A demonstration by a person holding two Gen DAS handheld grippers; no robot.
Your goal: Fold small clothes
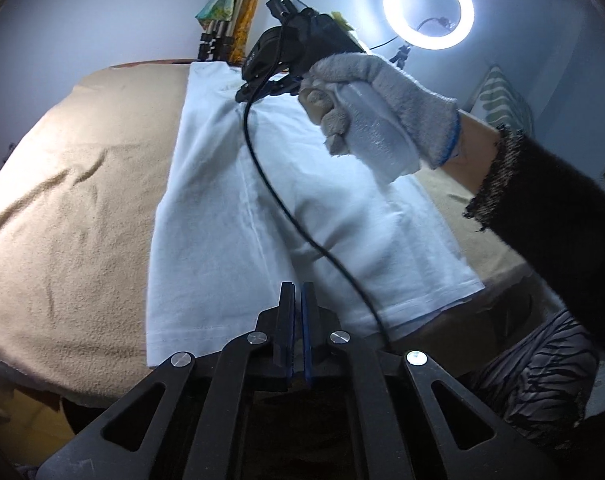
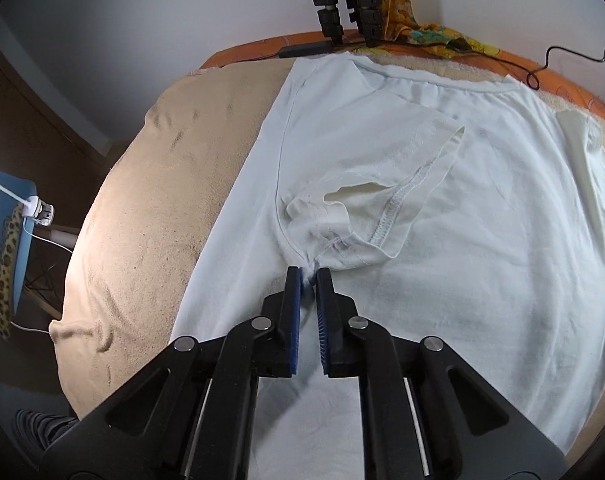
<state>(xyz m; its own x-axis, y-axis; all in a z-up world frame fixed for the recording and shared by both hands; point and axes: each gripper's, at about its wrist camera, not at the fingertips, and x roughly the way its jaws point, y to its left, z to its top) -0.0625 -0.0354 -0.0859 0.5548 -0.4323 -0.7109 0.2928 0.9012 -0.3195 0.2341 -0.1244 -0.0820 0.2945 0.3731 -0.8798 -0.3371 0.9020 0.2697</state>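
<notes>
A white T-shirt [image 1: 230,208] lies flat on a tan towel [image 1: 70,208], its left side folded in. My left gripper [image 1: 297,286] is shut and empty, hovering over the shirt's near hem. In the right wrist view the shirt [image 2: 482,240] fills the right side, with the folded-in sleeve [image 2: 398,184] lying on its body. My right gripper [image 2: 308,274] is shut on a pinch of shirt fabric near the sleeve's armpit seam. In the left wrist view a gloved hand holds the right gripper [image 1: 262,88] over the shirt's far part.
A ring light [image 1: 428,8] glows at the back right. Tripod legs [image 2: 344,4] and colourful cloth [image 2: 422,28] stand behind the table's far edge. A black cable [image 1: 286,208] hangs across the shirt. A blue chair [image 2: 2,216] stands to the left.
</notes>
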